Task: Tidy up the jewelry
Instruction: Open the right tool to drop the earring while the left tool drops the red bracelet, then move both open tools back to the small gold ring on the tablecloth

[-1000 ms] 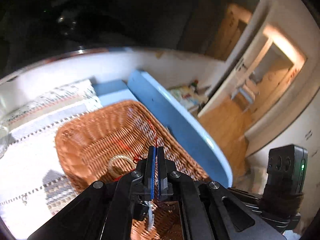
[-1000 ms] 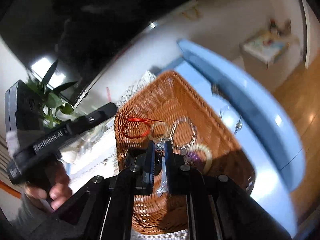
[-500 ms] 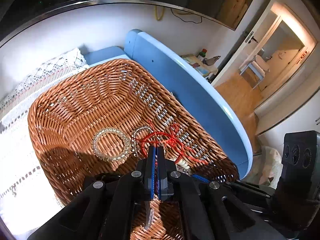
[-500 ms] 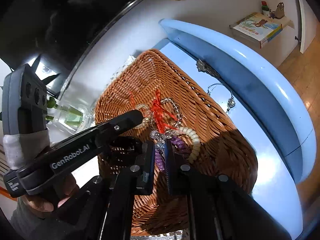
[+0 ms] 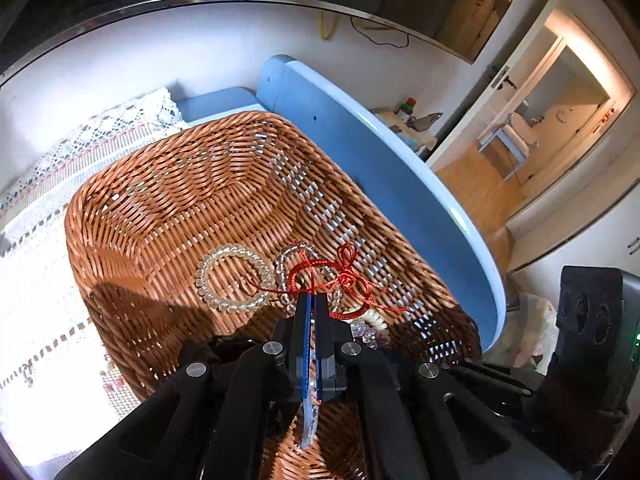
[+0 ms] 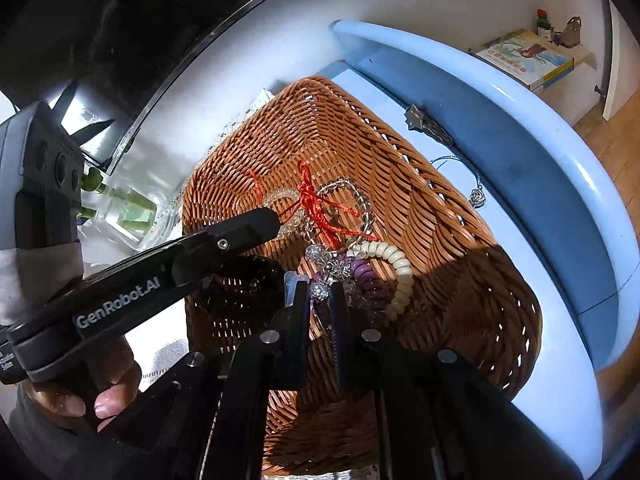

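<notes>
Two grippers of mine reach into the wicker basket (image 5: 168, 216) that sits on the pale blue tabletop (image 6: 560, 320). My left gripper (image 5: 311, 300) is clenched, its blue-lined fingers pressed together on the red cord bracelet (image 5: 340, 276), whose knotted loops spread out just beyond the tips. To the left of that cord, flat on the basket floor, lies a clear bead bracelet (image 5: 234, 278), and a second ring of clear beads (image 5: 290, 264) sits beneath the red cord itself. My right gripper (image 6: 320, 292) has its jaws a little apart, with a silvery beaded charm (image 6: 320, 290) in the gap between them; I cannot tell whether the fingers actually touch it. Just beyond those tips lie a purple coil bracelet (image 6: 366, 276) and, on its right, a cream coil bracelet (image 6: 396, 268), both on the near part of the basket floor. Outside the basket, on the tabletop to its right, rest a dark metal hair clip (image 6: 426, 124) and a thin silver chain with a pendant (image 6: 476, 196). A lace cloth (image 5: 100, 144) lies under the basket's left side, and a glass vase with green stems (image 6: 128, 212) stands to the left.
</notes>
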Action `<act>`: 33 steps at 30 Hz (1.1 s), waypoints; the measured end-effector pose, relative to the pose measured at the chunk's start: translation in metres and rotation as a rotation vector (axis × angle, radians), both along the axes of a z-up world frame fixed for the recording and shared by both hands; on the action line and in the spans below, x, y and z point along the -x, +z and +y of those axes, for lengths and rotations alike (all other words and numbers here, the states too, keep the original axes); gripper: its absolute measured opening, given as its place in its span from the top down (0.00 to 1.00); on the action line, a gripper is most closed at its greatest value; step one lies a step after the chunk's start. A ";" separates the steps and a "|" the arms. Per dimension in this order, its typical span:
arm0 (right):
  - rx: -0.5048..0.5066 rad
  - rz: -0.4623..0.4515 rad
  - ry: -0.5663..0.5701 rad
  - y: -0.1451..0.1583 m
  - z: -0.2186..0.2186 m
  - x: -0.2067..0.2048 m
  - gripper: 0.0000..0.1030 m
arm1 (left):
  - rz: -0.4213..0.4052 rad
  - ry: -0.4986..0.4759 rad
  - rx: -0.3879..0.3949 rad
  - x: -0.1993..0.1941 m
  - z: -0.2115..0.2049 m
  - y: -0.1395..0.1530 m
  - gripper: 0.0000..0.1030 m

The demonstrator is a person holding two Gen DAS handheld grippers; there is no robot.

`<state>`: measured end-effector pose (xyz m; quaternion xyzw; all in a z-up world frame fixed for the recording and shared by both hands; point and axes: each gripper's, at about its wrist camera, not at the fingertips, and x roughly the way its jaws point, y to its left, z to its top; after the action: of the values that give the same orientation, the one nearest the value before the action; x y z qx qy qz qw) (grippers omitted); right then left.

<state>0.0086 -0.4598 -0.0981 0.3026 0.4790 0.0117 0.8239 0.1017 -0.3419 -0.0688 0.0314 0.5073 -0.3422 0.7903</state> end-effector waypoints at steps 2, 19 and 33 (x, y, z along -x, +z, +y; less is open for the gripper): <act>0.001 0.003 -0.004 0.000 0.001 0.000 0.89 | -0.001 -0.001 -0.014 -0.001 -0.001 -0.002 0.99; 0.052 -0.017 -0.001 0.022 0.013 0.007 0.22 | 0.149 0.017 0.142 -0.001 0.036 0.001 0.86; 0.589 -0.282 0.097 0.105 0.123 0.034 0.18 | -0.029 0.411 0.167 -0.013 0.226 0.023 0.52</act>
<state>-0.0258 -0.3372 0.0072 0.0238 0.3568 -0.0464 0.9327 0.1147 -0.1161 -0.0455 -0.1336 0.4615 -0.2142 0.8505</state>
